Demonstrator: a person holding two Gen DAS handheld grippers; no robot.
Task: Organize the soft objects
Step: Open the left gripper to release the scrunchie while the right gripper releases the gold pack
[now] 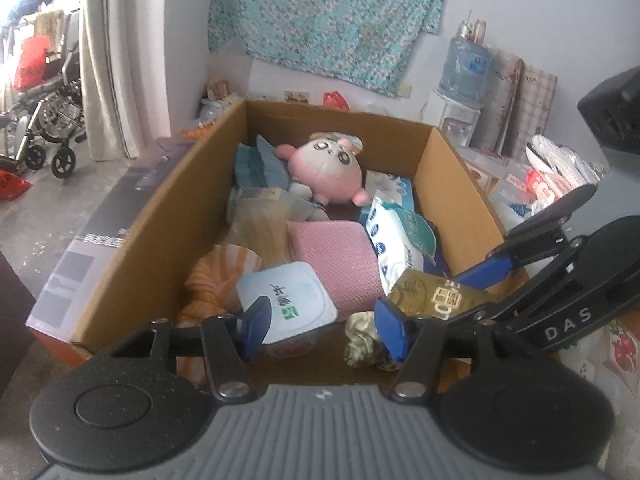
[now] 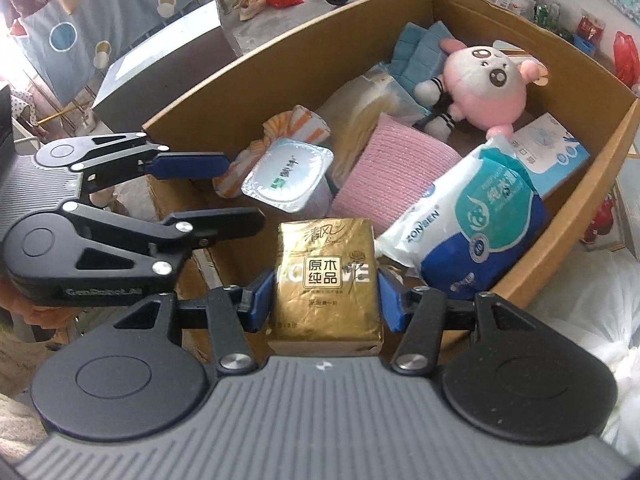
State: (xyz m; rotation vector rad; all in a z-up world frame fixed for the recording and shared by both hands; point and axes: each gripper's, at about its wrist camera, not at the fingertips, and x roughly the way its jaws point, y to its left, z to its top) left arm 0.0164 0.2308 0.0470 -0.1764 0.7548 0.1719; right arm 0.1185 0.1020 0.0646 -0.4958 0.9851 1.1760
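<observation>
A cardboard box (image 1: 160,200) (image 2: 240,68) holds a pink plush toy (image 1: 328,168) (image 2: 484,84), a pink folded cloth (image 1: 336,264) (image 2: 392,168), a wet-wipes pack (image 1: 396,240) (image 2: 472,216), a sealed white cup (image 1: 288,300) (image 2: 288,176) and an orange-striped cloth (image 1: 216,272) (image 2: 292,124). My right gripper (image 2: 325,300) (image 1: 480,280) is shut on a gold tissue pack (image 2: 324,276) (image 1: 432,292) over the box's near edge. My left gripper (image 1: 324,328) (image 2: 242,192) stands open over the near left corner. A crumpled pale fabric piece (image 1: 362,344) lies loose by its right finger.
A blue mask box (image 1: 392,188) (image 2: 552,156) and blue cloth (image 1: 256,164) (image 2: 420,48) lie deeper in the box. A dark flat carton (image 1: 100,232) lies along the box's left side. A wheelchair (image 1: 44,120) and a water dispenser (image 1: 464,68) stand beyond.
</observation>
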